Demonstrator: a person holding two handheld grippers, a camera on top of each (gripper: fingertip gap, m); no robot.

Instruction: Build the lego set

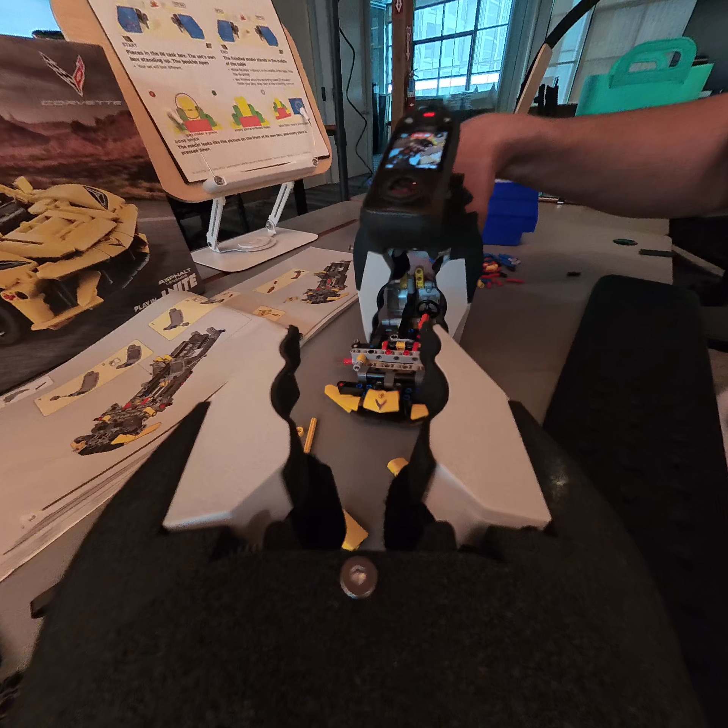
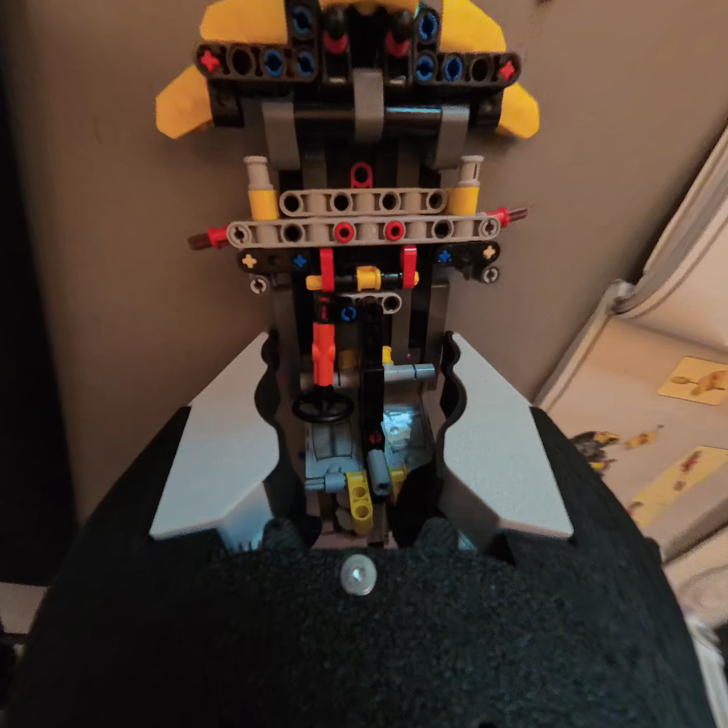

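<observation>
The right gripper [image 2: 356, 398] has its jaws clamped on the rear of the half-built car chassis [image 2: 364, 244], black wavy pads pressed against both flanks, and the model sits on the grey tabletop [image 1: 508, 354] with its yellow nose pointing toward the left gripper [image 1: 356, 378]. That one hovers with its jaws spread and nothing between them, right over the front of the model. Loose bits lie just short of the nose: a slim yellow axle [image 1: 310, 434] and a yellow curved piece [image 1: 397, 465], with a flat yellow panel [image 1: 353, 532] closer in. My read is that the next part gets picked from these, so the right side should hold the chassis flat and steady while the left comes down square on one small piece. The axle is thin and slick-looking; pinch it across its middle or it may roll. The chassis is hard plastic, holed grey beams, red and blue pins, a little black steering wheel [image 2: 323, 405]. The open instruction booklet [image 1: 130, 394] lies glossy to the left, and the set's box [image 1: 71, 189] stands behind it.
</observation>
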